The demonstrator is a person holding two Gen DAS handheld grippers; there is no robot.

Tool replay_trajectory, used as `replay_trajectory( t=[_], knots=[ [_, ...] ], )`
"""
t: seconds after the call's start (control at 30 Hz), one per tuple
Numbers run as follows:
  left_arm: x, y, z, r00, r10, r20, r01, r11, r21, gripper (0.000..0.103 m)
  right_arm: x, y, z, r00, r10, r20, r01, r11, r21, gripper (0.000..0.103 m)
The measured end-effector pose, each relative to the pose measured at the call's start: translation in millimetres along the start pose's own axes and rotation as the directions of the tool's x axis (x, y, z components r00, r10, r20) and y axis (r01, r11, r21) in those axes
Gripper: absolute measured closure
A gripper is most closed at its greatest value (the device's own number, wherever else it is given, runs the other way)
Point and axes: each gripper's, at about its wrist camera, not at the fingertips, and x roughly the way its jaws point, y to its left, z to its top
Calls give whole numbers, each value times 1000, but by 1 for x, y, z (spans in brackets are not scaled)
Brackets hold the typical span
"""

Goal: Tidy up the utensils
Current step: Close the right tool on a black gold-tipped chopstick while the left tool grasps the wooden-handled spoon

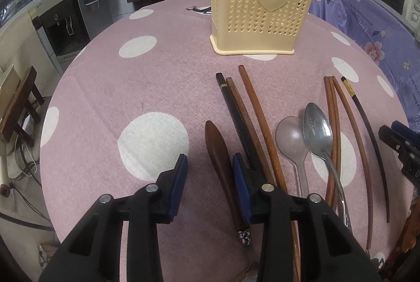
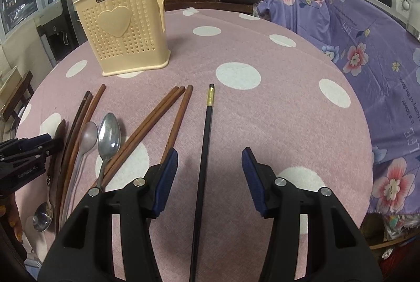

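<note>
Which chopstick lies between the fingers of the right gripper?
The black chopstick with a gold band; it lies alone, while the brown wooden chopsticks lie further left.

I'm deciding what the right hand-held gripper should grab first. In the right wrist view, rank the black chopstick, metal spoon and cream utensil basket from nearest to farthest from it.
1. Black chopstick, lying between the open fingers of the right hand-held gripper.
2. Metal spoon, to the left.
3. Cream utensil basket, far back left.

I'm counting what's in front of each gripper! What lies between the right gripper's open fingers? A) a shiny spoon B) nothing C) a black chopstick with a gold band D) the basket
C: in the right wrist view the black chopstick runs straight up between the open fingers of the right gripper.
</note>
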Motion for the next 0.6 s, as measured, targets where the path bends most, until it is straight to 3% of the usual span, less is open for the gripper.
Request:
replay_trajectory(
  t=[0.1,0.27,0.6],
  knots=[
    [1,-3,3,1000,0,-3,0,1000,10,82,12,-8,11,999,37,-28,-37,999,23,62],
    [2,-4,5,1000,-24,-4,24,1000,1,84,41,-18,28,993,84,-85,-78,995,69,79],
    [5,-7,8,1000,-15,7,15,1000,26,85,65,-6,44,995,54,-80,-52,998,24,85]
  ],
)
